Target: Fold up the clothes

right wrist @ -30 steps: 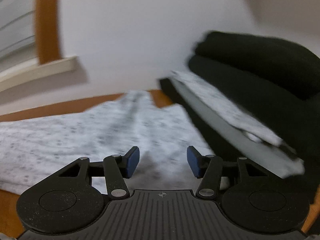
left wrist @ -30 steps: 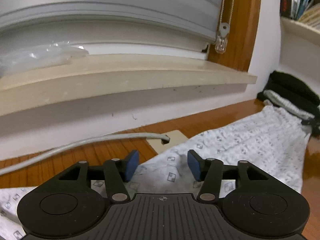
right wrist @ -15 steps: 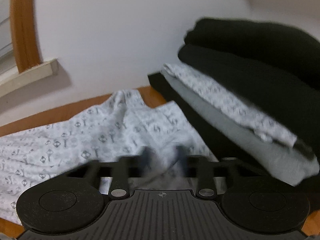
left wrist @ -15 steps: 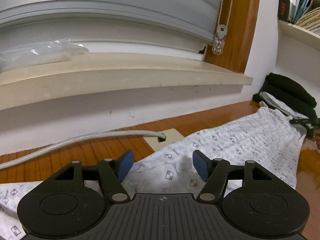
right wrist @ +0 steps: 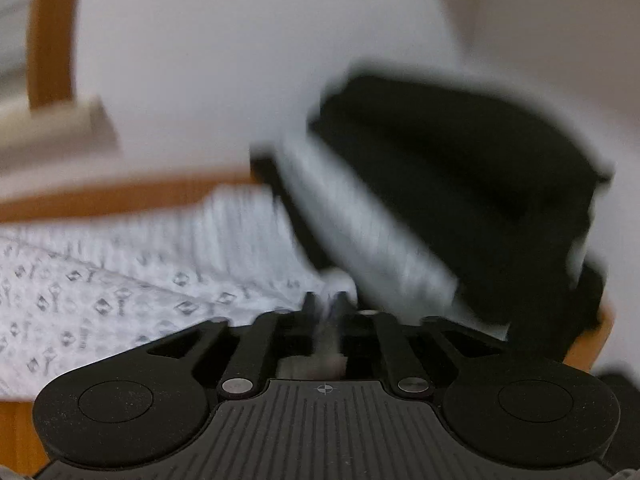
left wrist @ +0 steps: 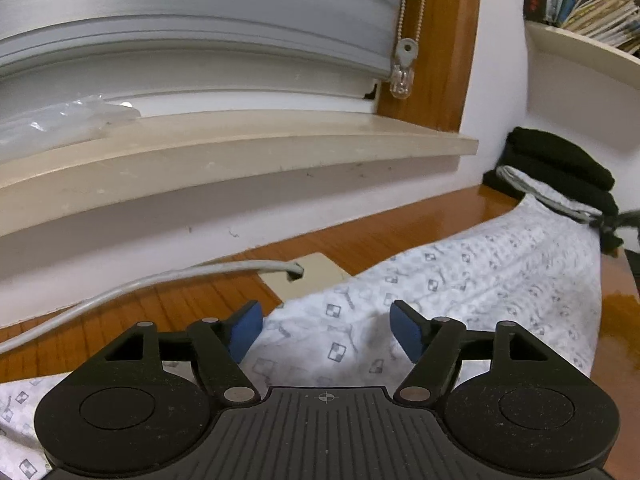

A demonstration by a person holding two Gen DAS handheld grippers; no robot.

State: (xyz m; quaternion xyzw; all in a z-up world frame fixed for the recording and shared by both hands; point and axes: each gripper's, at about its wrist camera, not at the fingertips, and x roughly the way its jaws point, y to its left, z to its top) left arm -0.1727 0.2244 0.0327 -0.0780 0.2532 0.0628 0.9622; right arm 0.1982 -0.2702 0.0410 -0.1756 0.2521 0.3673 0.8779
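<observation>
Left wrist view: I am opening the left gripper (left wrist: pixel 326 330); its jaws are spreading wider than a second ago, blue pads (left wrist: pixel 245 330) clear of the cloth, nothing pinched. The patterned white garment (left wrist: pixel 460 300) is lying on the wooden table (left wrist: pixel 400 236), running from 6 o'clock under the jaws out to 3 o'clock, where it is meeting the folded stack (left wrist: pixel 560 168) of dark and pale clothes. The grey cable (left wrist: pixel 168 280) at 9 o'clock is lying beside the cloth.

Right wrist view, blurred: I am holding the right gripper (right wrist: pixel 326 312) narrow on a fold of the garment (right wrist: pixel 120 280) at centre frame, though the jaws are easing apart slightly. A second ago they were standing wide and empty. I judge that the right corner is now captured while the left side is released, so the next fold can start from the right.
</observation>
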